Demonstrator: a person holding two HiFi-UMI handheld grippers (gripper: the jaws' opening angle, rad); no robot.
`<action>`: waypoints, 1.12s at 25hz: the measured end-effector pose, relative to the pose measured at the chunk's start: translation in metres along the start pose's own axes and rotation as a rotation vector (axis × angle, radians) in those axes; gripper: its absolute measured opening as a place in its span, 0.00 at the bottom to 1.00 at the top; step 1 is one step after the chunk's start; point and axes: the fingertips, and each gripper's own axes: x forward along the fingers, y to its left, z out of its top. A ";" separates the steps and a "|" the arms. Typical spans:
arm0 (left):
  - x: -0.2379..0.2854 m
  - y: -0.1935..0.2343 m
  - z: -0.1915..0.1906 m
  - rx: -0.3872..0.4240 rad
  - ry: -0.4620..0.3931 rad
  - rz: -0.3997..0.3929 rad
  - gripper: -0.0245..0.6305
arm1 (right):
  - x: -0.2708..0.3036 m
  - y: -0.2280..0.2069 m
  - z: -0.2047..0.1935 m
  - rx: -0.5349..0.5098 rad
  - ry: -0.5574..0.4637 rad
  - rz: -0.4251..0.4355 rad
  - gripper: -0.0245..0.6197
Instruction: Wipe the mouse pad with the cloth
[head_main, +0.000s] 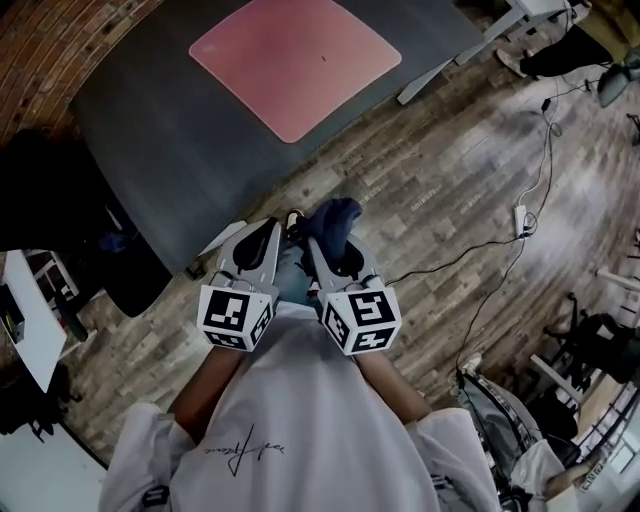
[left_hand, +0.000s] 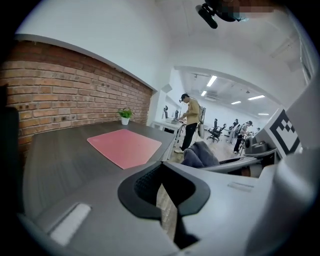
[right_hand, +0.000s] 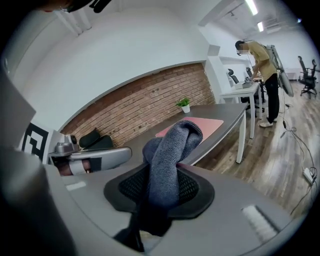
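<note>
Right gripper (right_hand: 161, 192) clamped on the bunched blue-grey cloth (right_hand: 170, 150), held over the floor (head_main: 440, 200) beside the dark desk (head_main: 170, 150). Left gripper (left_hand: 165, 197) empty, jaws seemingly almost together. Pink mouse pad (head_main: 295, 58) lies flat on the desk, well apart from both.

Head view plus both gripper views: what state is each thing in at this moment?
Left gripper: shut, empty.
Right gripper: shut on blue-grey fabric cloth.
Cloth: bunched, sticking out past the jaws, not touching the desk.
Pink rectangular mouse pad: flat on dark grey desk, bare, untouched.
</note>
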 end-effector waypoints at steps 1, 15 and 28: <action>0.005 0.009 0.003 -0.005 0.004 0.003 0.06 | 0.009 -0.001 0.004 0.002 0.006 0.003 0.23; 0.058 0.111 0.053 -0.141 -0.038 0.029 0.06 | 0.117 -0.036 0.087 0.029 0.005 -0.065 0.24; 0.078 0.129 0.089 -0.147 -0.099 0.028 0.05 | 0.144 -0.037 0.133 -0.029 -0.015 -0.037 0.24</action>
